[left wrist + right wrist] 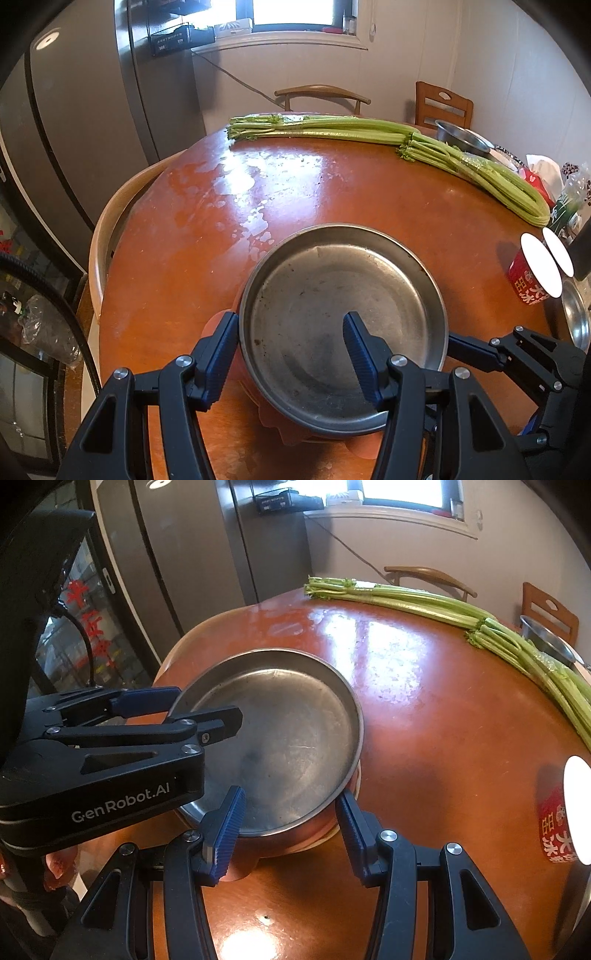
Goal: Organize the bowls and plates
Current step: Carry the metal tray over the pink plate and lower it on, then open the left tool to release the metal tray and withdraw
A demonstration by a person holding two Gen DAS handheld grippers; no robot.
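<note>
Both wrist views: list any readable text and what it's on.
"GenRobot.AI": white, on the left gripper body.
Red cup: white Chinese characters, too warped to read reliably.
Glass-door cooler: red Chinese characters, blurred.
Black box by the window: small white print, unreadable.

Bare tabletop (332, 192) between plate (343, 325) and celery (332, 129)
</note>
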